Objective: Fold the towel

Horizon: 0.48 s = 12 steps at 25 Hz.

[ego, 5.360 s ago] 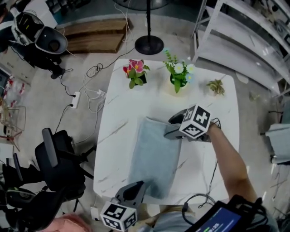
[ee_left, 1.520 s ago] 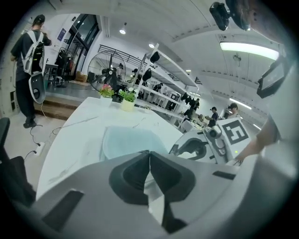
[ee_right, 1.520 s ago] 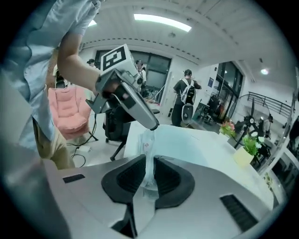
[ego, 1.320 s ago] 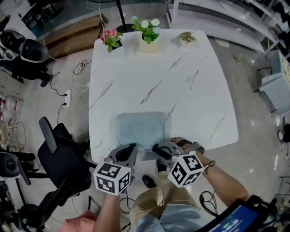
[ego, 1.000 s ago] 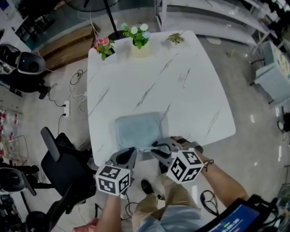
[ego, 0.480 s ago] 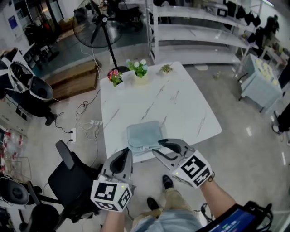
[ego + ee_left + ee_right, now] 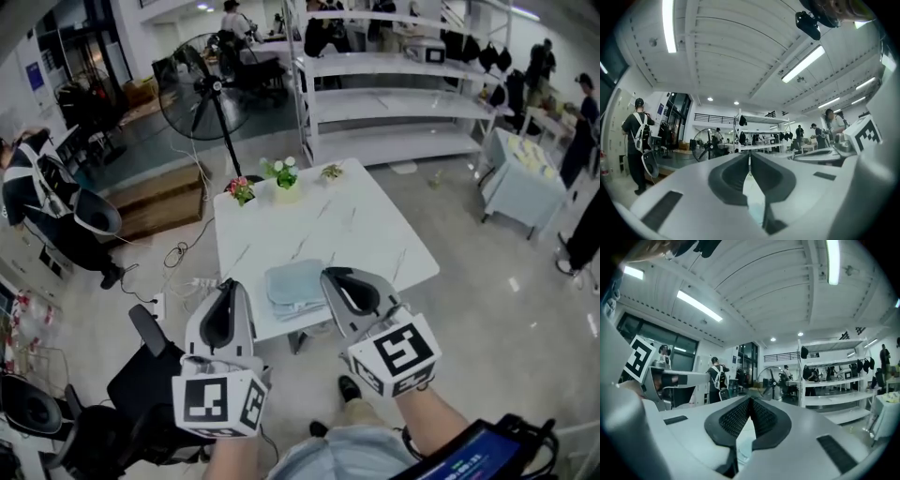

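Since the towel (image 7: 293, 286) lies folded in a compact square near the front edge of the table (image 7: 366, 220), both tools hang level well above it, seemingly finished: the left tool (image 7: 228, 289) is closed and empty, and the right tool (image 7: 333, 278) has just closed its jaws on nothing.

The right hand-held gripper (image 7: 339, 278) covers the towel's (image 7: 292, 285) 3 o'clock edge; the tabletop's (image 7: 319, 217) 6 o'clock rim is partly hidden.

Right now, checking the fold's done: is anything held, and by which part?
Nothing is held. The left gripper and right gripper are shut empty, the right's jaws just closed; the towel lies folded on the table.
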{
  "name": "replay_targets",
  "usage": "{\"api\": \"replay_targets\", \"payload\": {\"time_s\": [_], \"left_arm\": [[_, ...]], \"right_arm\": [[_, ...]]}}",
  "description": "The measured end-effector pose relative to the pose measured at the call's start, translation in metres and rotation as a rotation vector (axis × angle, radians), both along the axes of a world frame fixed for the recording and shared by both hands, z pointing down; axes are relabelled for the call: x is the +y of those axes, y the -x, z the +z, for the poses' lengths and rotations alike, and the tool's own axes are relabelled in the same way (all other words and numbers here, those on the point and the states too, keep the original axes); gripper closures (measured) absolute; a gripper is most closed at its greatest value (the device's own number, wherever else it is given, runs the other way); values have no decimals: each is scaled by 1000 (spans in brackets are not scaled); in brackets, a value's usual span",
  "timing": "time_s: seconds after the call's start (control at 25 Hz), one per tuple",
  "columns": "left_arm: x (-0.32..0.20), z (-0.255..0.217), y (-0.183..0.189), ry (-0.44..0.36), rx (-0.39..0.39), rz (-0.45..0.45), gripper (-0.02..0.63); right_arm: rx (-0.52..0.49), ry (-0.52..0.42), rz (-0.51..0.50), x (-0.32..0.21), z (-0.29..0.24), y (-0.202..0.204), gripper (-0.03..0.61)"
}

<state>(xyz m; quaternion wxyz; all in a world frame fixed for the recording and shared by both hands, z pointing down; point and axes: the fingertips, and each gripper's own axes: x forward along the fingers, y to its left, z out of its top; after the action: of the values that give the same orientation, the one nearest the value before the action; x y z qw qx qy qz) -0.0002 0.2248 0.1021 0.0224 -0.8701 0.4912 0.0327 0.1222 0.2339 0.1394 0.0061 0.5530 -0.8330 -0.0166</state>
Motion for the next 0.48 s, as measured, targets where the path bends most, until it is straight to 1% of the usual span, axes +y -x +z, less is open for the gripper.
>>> {"api": "replay_targets", "payload": {"time_s": [0.08, 0.12, 0.2, 0.28, 0.48], "left_arm": [[11, 6, 1, -1, 20, 10, 604], [16, 11, 1, -8, 11, 9, 604], [26, 23, 1, -22, -31, 1, 604], [30, 34, -2, -14, -63, -9, 604], [24, 38, -6, 16, -61, -5, 605]], "right_arm": [[-12, 7, 21, 9, 10, 0, 560], [-8, 10, 36, 13, 17, -1, 560], [18, 12, 68, 19, 30, -3, 560], [40, 17, 91, 23, 39, -7, 560], [64, 8, 110, 27, 45, -11, 560]]}}
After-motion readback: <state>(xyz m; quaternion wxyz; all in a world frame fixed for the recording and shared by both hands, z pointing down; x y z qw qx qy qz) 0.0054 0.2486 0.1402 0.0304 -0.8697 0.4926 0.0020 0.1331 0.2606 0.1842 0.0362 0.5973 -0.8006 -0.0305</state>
